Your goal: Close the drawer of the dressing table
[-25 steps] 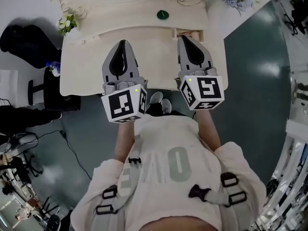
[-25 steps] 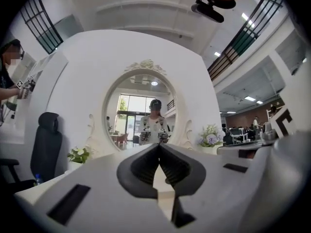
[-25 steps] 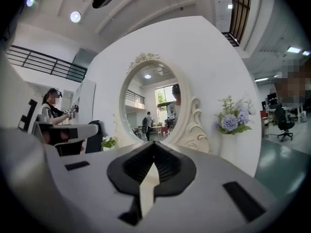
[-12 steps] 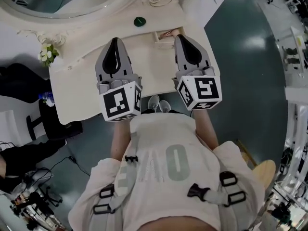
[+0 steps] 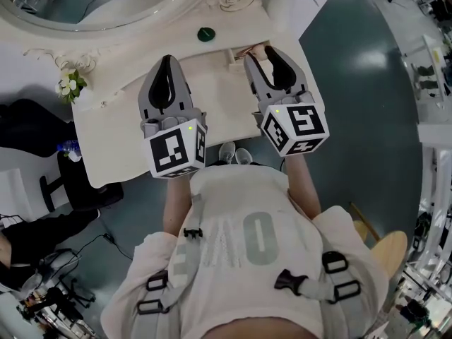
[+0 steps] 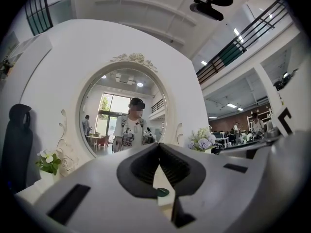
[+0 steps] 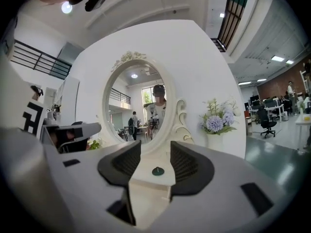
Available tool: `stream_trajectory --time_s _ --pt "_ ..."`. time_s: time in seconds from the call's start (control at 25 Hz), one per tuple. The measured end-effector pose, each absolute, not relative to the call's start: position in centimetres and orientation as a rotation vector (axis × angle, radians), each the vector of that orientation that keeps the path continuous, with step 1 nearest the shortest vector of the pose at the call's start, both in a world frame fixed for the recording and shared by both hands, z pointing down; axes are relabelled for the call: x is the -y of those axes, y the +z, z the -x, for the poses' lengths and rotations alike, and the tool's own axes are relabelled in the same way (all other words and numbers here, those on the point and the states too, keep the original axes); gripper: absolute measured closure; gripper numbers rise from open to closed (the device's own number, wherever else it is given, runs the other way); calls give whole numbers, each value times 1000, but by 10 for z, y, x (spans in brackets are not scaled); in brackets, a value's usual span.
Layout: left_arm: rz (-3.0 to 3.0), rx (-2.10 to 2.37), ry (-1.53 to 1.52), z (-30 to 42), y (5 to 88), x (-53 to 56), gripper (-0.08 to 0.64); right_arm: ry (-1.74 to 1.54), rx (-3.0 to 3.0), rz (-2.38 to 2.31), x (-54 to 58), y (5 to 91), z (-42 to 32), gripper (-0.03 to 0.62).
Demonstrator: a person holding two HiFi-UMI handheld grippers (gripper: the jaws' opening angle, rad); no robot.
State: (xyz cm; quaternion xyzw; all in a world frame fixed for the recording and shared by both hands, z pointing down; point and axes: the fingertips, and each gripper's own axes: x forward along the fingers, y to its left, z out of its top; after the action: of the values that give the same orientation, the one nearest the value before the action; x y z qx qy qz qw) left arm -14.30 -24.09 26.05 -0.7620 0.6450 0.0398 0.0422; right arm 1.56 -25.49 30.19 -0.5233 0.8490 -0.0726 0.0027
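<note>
The right gripper (image 5: 263, 55), held over a cream dressing table (image 5: 120, 143), has its jaws spread apart with nothing caught between them (its own view shows only pale tabletop in the gap), while the left gripper (image 5: 167, 61) hovers alongside over the middle of the table with its jaws brought together at the tips and empty. The person's pale shirt (image 5: 247, 239) fills the lower part of the head view, with both marker cubes just in front of it. Beyond the right gripper's tips lies the drawer (image 5: 236, 51), a small compartment in the raised back tier of the table, standing partly open with something pinkish showing inside; the gripper's jaw tips reach its right-hand end, though contact cannot be made out. Just behind the drawer, on top of that tier, sits a small round dark-green object (image 5: 205, 32), seen through the gap of the right gripper's jaws (image 7: 157, 171). Farther back rises the oval mirror (image 5: 106, 6) in its scrolled white frame, flanked by white flowers (image 5: 68, 83) at the left and lilac flowers (image 7: 216, 120) at the right.
</note>
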Motion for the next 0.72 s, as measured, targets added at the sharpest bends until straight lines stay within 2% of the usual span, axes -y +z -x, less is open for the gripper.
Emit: stream_trajectory --time_s 0.16,0.52,0.72 --pt "2333 -1987 118 148 263 239 540 -324 -2683 1640 263 319 -17 329" --pt "2298 -2043 57 157 278 235 540 -442 -2777 1793 276 384 -42 279" --pt "2298 -2073 5 160 294 237 540 -582 -2808 1876 282 438 -54 282"
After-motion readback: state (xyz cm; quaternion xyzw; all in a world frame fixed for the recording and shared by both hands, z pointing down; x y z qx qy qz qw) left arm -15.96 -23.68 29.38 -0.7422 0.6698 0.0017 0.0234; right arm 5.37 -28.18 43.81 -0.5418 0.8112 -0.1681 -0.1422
